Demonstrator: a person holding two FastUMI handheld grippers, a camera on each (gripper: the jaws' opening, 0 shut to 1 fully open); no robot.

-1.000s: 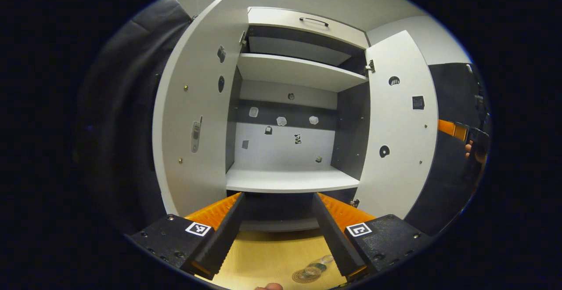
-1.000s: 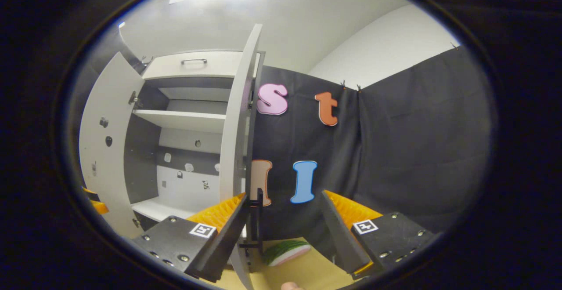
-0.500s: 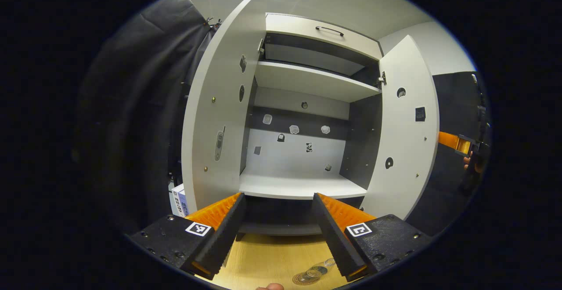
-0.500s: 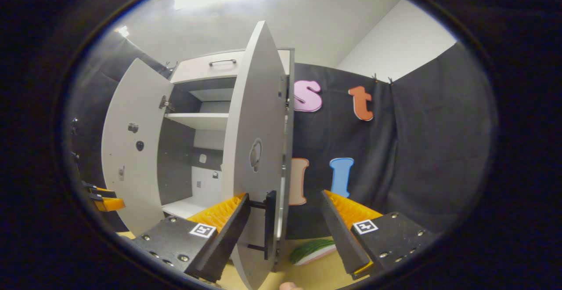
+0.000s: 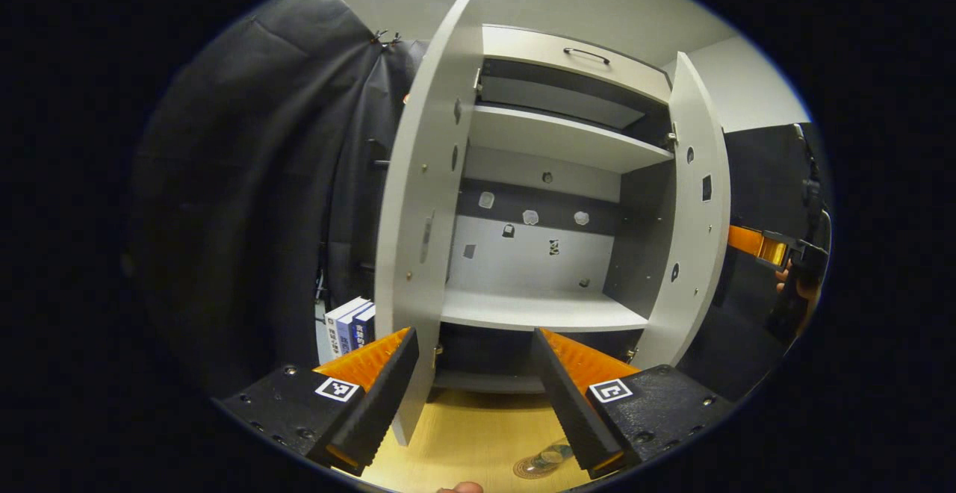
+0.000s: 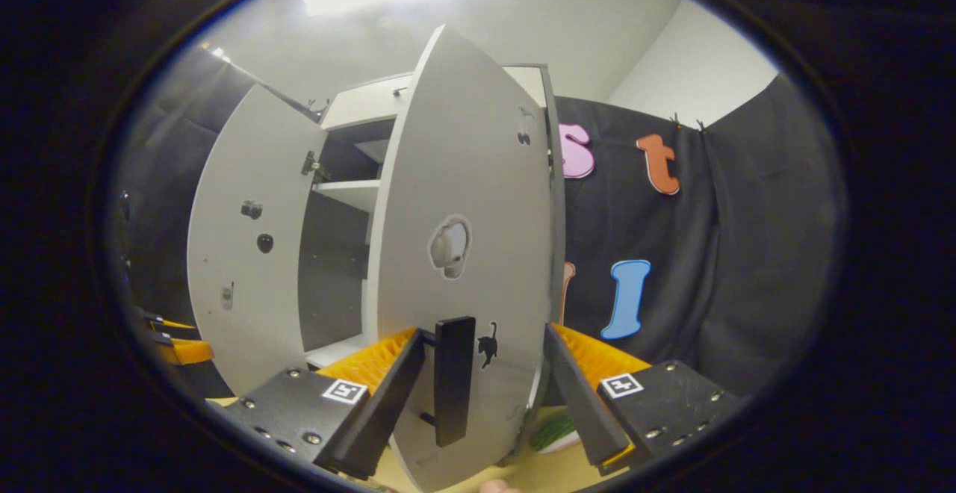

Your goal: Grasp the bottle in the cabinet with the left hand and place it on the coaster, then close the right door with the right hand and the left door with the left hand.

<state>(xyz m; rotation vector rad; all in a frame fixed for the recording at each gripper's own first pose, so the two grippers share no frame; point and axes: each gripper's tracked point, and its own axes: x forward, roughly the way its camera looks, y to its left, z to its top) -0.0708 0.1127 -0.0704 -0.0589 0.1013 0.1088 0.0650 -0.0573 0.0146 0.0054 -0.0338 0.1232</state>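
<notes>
The bottle [image 5: 553, 454] already lies on the coaster [image 5: 532, 467], low on the wooden table [image 5: 470, 433], near my left gripper [image 5: 472, 396]. It looks like clear glass and I cannot tell if it is upright. The cabinet shelf [image 5: 541, 310] is bare, so I judge that the door closing is the step in hand.

In the right gripper view, the right door [image 6: 463, 254] is part way closed, and its dark handle [image 6: 453, 381] stands between the fingers of my right gripper [image 6: 478, 396]. These jaws are wide and do not press on anything. The risk I see here: if I push near the handle at an angle, one finger may catch on it and pull the door back, or slide off the smooth panel.

My left gripper also has its jaws wide, holding nothing, and the edge of the left door [image 5: 418, 239] rises just above its left finger. This door is open. If I swing it while my gripper is low, I could knock the bottle from the coaster. If both doors arrive together, their edges may collide.
</notes>
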